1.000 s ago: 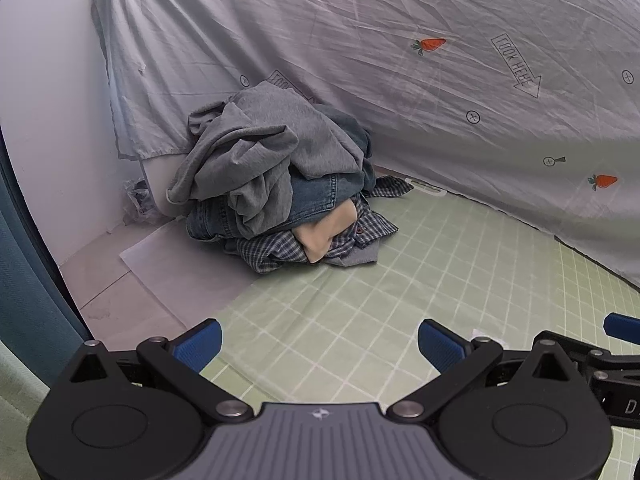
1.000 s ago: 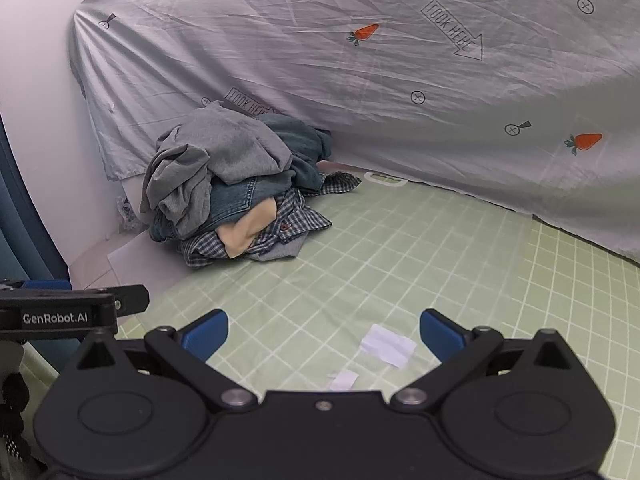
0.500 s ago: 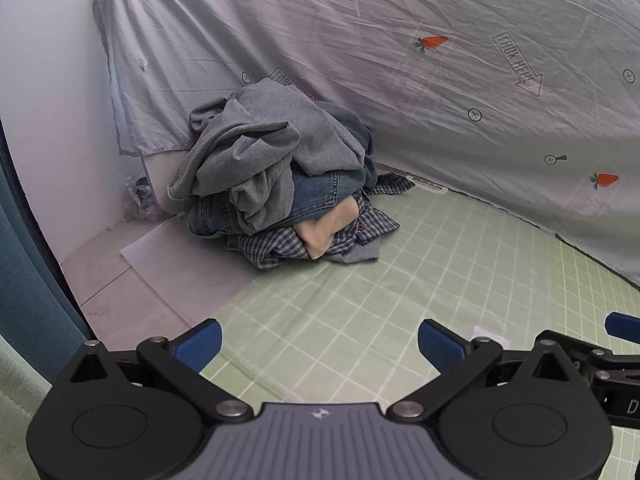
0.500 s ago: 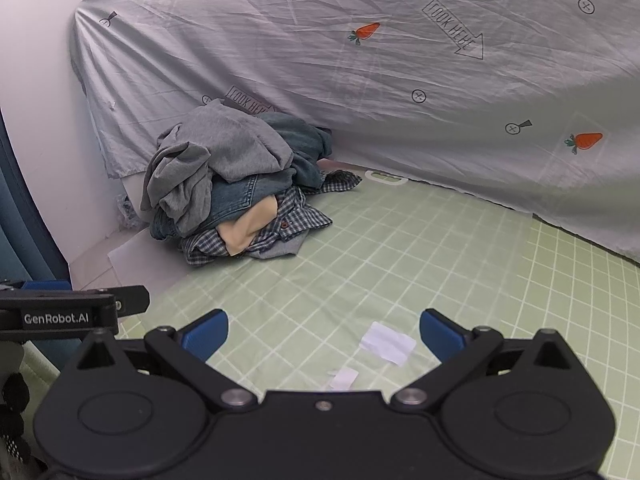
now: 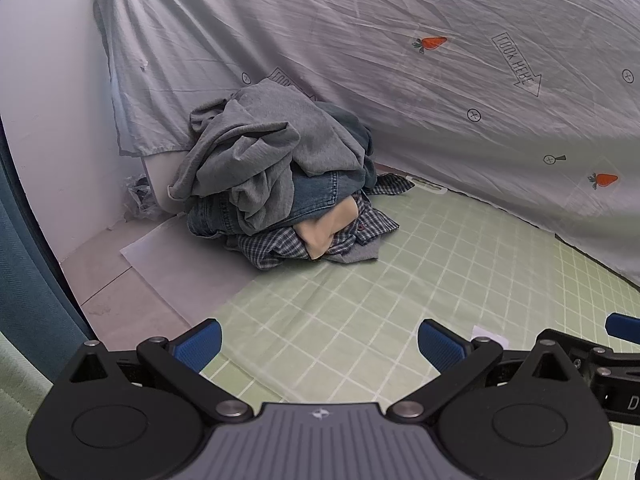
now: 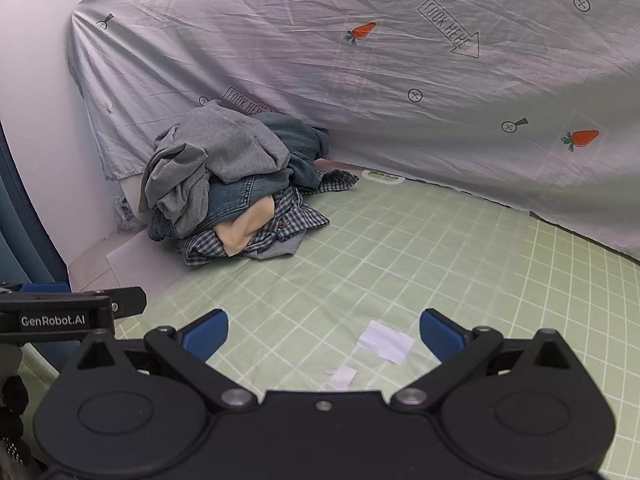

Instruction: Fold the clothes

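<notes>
A heap of crumpled clothes is piled at the far left corner of the pale green checked mat, against the hanging grey carrot-print sheet: a grey sweatshirt on top, blue denim jeans beneath, a checked shirt at the bottom. The left gripper and right gripper are held above the near mat, blue-padded fingers spread wide, nothing grasped. Two white paper scraps are seen between the right fingers.

Both wrist cameras sit low over the green checked mat, side by side, facing the far-corner clothes pile and the carrot-print sheet, which both views share.
</notes>
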Demonstrator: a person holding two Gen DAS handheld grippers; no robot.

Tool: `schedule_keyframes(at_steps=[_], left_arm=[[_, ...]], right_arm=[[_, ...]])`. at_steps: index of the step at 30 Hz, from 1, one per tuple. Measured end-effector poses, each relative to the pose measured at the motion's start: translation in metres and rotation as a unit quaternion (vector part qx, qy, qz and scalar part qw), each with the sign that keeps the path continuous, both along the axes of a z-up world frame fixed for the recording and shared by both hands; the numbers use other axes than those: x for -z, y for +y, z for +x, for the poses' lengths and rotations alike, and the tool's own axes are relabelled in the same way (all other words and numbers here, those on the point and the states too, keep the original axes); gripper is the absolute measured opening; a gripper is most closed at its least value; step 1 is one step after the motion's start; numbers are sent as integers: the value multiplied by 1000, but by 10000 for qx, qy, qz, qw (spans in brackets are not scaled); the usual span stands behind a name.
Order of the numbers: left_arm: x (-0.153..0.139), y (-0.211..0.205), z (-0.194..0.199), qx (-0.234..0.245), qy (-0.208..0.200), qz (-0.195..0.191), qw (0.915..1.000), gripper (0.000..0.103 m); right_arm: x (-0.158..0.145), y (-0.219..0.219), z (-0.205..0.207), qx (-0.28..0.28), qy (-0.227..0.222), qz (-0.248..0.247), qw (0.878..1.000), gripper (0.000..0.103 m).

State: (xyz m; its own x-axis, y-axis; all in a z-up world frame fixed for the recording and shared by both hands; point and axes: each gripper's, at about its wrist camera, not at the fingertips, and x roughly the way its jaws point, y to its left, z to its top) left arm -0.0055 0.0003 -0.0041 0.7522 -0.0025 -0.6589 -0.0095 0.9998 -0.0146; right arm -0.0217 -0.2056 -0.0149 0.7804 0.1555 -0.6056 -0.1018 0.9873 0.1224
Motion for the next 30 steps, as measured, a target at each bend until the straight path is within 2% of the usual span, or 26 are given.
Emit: schedule_keyframes(at_steps=[18, 30], left_arm=[[1, -1, 4, 43, 91, 18, 9999, 103], [8, 8, 21, -78, 301, -110, 9995, 103]], right_arm=[[5, -5, 2, 79, 84, 76, 9999, 103], [15, -6, 20, 88, 297, -7, 9995, 103]])
